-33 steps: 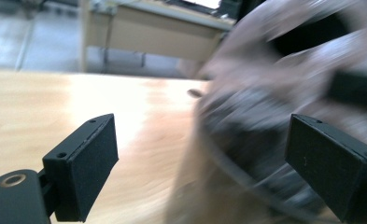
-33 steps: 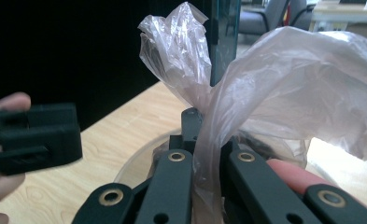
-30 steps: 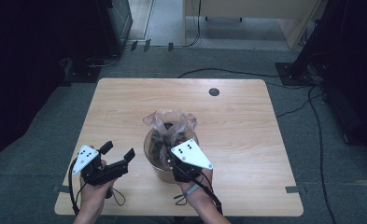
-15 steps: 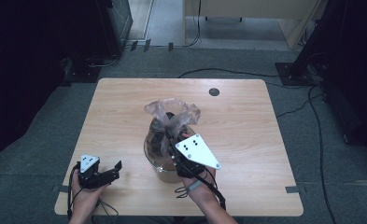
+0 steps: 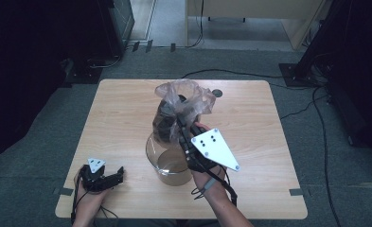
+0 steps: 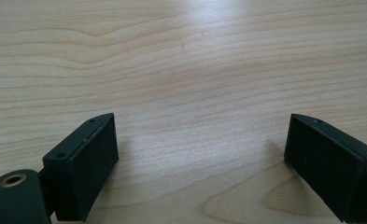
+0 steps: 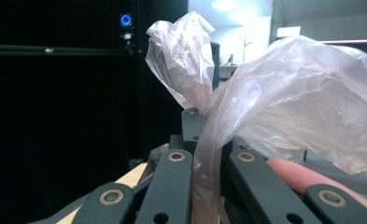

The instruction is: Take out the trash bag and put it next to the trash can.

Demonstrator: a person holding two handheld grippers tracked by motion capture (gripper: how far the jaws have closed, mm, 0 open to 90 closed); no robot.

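Surface: light wooden table (image 5: 117,123), standing on grey carpet (image 5: 32,142) in a dim room.

Near edge, left: left gripper (image 5: 119,175), held low over the tabletop in the person's left hand (image 5: 90,197). Its jaws stand wide apart with nothing between them; the left gripper view has bare wood grain across the gap.

Near edge, centre: clear round container (image 5: 167,163), resting on the table, brownish at the bottom. Contents cannot be told.

Near edge, right: right hand (image 5: 203,170) carrying the right gripper (image 5: 178,118), grey three-cornered plate on top. Its jaws are clamped on the gathered neck of a thin clear plastic bag (image 5: 183,101); in the right gripper view the film (image 7: 284,102) is pinched between the two black jaws and billows above them.

Centre: bag raised above and just behind the container, dark contents (image 5: 163,123) showing through its lower part.

Far side of table: small dark round spot (image 5: 217,93) near the edge.

Beyond table: black cables (image 5: 231,73) on the carpet, dark equipment to either side.
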